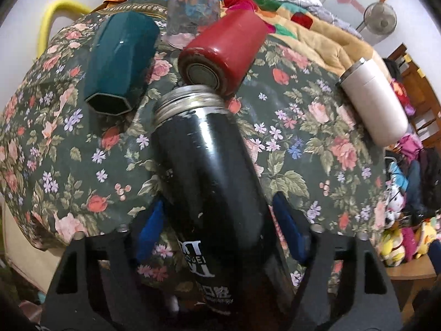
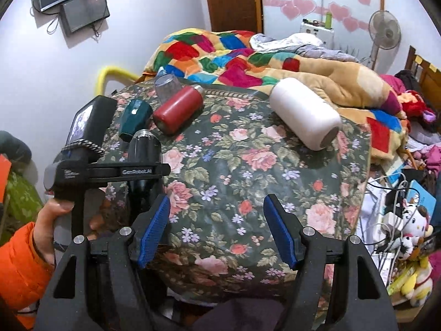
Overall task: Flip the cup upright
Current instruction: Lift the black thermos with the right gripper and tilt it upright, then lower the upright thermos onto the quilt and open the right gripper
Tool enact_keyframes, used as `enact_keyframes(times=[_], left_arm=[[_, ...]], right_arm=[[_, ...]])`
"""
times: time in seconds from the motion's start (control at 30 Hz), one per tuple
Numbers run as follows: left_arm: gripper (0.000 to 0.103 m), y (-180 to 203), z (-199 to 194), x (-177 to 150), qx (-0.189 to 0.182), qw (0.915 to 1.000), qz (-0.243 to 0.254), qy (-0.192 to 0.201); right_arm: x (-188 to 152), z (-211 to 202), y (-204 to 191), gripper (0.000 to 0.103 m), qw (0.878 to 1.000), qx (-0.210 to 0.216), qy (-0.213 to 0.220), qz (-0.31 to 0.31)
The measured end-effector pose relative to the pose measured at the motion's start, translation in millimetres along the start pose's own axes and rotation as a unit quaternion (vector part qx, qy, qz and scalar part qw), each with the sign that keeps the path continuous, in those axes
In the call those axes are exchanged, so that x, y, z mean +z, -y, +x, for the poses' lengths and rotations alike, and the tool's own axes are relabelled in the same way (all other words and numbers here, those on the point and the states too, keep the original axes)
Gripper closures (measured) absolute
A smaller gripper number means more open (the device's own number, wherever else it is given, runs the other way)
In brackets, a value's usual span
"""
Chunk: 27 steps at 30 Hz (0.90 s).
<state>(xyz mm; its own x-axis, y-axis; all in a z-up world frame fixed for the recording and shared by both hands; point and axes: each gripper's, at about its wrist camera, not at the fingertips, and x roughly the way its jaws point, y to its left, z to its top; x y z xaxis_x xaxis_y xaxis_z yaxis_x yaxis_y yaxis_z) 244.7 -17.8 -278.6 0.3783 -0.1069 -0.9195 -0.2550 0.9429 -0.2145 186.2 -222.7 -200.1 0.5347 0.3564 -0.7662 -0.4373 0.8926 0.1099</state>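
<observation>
- Left wrist view: the black flask [image 1: 212, 171] fills the lower middle of the frame, glossy with scuffed paint, white lettering low on its body and a threaded steel mouth pointing up-frame. It tilts slightly left, above the floral cloth [image 1: 297, 143].
- The left gripper [image 1: 220, 230] is clamped on the flask's lower body, a blue pad on each side.
- Just beyond the steel mouth lies a red cup [image 1: 223, 52] on its side; left of it a dark green hexagonal cup [image 1: 121, 63]; behind them an inverted clear glass [image 1: 193, 11]; at right a white cup [image 1: 377, 102] on its side.
- Right wrist view: the right gripper [image 2: 217, 229] hangs over the cloth at bottom centre, its blue pads spread wide with nothing between them.
- At lower left, a hand [image 2: 51, 220] in an orange sleeve grips the left tool's handle.
</observation>
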Motion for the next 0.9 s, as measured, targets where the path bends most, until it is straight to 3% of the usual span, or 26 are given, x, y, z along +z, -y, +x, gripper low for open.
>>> enact_keyframes(times=[0.2, 0.33, 0.63, 0.77, 0.9], left_arm=[[0.036, 20, -2, 4, 0.0, 0.9989, 0.047, 0.01], [0.038, 29, -32, 2, -0.018, 0.9966, 0.064, 0.049], [0.04, 47, -117, -11, -0.043, 0.9791, 0.128, 0.152], [0.04, 64, -134, -6, -0.031, 0.9692, 0.154, 0.19], [0.04, 76, -135, 8, -0.025, 0.9649, 0.169, 0.2]], right_arm=[[-5, -4, 7, 0.036, 1.0, -0.011, -0.001, 0.01], [-7, -12, 7, 0.036, 0.999, -0.033, 0.012, 0.004], [-2, -21, 10, 0.036, 0.999, -0.031, 0.024, 0.016], [1, -21, 9, 0.036, 0.999, -0.029, 0.03, 0.019], [3, -21, 8, 0.036, 0.999, -0.027, 0.032, 0.022]])
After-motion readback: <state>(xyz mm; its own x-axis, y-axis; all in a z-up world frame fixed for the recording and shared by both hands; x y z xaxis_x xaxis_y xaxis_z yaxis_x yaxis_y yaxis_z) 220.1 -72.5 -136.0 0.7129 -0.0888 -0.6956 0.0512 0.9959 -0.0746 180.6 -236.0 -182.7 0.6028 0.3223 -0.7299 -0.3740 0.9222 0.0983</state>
